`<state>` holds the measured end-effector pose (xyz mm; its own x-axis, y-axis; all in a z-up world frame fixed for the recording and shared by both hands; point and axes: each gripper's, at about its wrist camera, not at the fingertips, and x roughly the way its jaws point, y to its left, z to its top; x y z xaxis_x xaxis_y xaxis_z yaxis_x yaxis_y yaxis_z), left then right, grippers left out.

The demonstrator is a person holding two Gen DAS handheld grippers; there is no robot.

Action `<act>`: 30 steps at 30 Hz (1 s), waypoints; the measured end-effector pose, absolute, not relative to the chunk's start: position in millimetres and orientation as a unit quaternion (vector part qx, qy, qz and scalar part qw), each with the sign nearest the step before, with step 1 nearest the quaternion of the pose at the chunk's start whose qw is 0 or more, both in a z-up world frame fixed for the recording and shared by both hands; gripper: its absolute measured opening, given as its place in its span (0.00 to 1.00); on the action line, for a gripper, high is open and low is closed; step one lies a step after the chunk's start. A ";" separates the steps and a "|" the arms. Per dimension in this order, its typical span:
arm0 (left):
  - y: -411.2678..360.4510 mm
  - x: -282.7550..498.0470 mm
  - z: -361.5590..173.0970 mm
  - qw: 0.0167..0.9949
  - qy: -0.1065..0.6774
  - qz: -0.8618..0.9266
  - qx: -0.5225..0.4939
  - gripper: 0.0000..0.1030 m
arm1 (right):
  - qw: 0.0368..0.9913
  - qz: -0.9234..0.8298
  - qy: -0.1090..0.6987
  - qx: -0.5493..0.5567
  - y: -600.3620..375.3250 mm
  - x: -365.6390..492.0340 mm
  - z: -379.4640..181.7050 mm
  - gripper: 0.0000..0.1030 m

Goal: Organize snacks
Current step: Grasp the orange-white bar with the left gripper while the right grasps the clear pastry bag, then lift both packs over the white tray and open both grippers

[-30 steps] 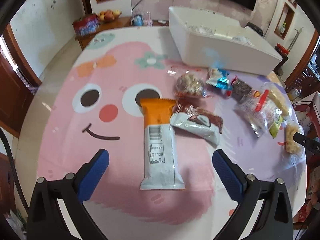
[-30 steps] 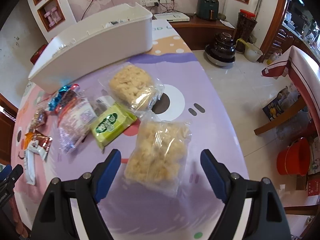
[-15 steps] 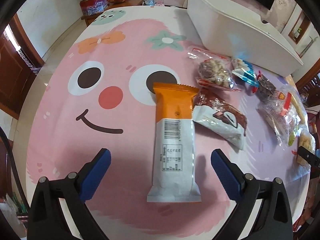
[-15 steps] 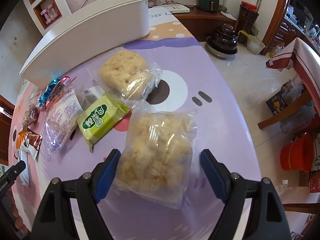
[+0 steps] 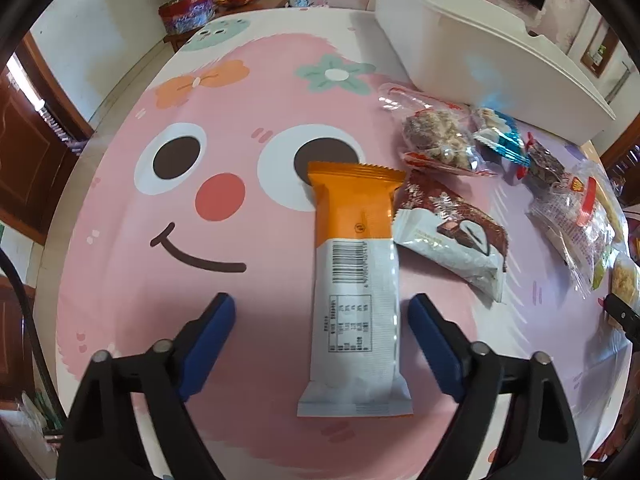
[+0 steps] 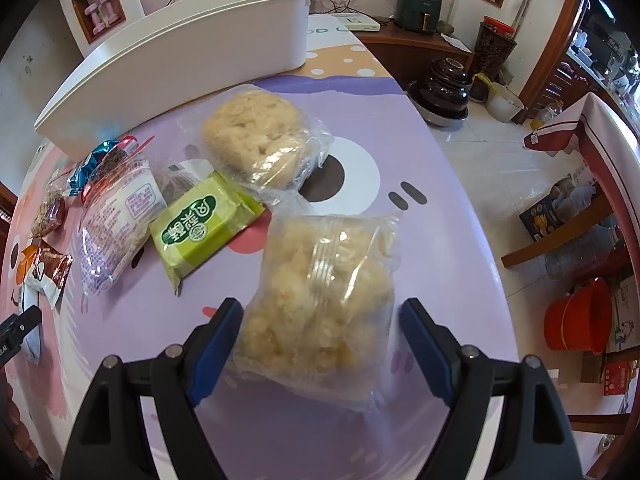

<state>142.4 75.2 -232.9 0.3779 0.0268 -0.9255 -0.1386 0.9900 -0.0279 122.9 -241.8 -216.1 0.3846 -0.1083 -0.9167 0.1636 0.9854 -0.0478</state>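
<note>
In the left wrist view my left gripper point(image 5: 322, 312) is open, its blue pads on either side of the lower half of an orange-and-white snack bar point(image 5: 358, 280) lying on the table. A brown-and-white chocolate packet point(image 5: 456, 236) lies just right of it. In the right wrist view my right gripper point(image 6: 322, 312) is open around the near end of a clear bag of pale puffed snack point(image 6: 320, 304). A second puffed cake point(image 6: 256, 136), a green packet point(image 6: 200, 228) and a clear printed bag point(image 6: 116, 220) lie beyond. A white bin point(image 6: 180, 64) stands at the back.
The table wears a pink and purple cartoon cloth point(image 5: 200, 200). More small packets point(image 5: 440, 140) lie before the bin point(image 5: 480, 56). The table edge point(image 6: 472, 216) drops to the floor on the right, with a red bucket point(image 6: 580, 316) and chair below.
Both grippers have moved forward and lower. The left pads now flank the orange-and-white bar; the right pads now flank the puffed snack bag.
</note>
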 end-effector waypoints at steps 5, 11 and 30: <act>60.7 138.7 -225.2 0.839 0.543 0.023 -0.030 0.43 | 0.837 -0.065 0.543 0.013 -233.4 119.4 -211.7 0.62; 55.3 129.6 -220.7 0.845 0.534 0.019 -0.019 0.34 | 0.839 -0.035 0.543 0.016 -224.2 112.1 -207.1 0.48; 38.1 87.8 -104.4 0.898 0.437 -0.047 -0.032 0.32 | 0.876 0.110 0.470 0.016 -158.1 79.5 -112.8 0.43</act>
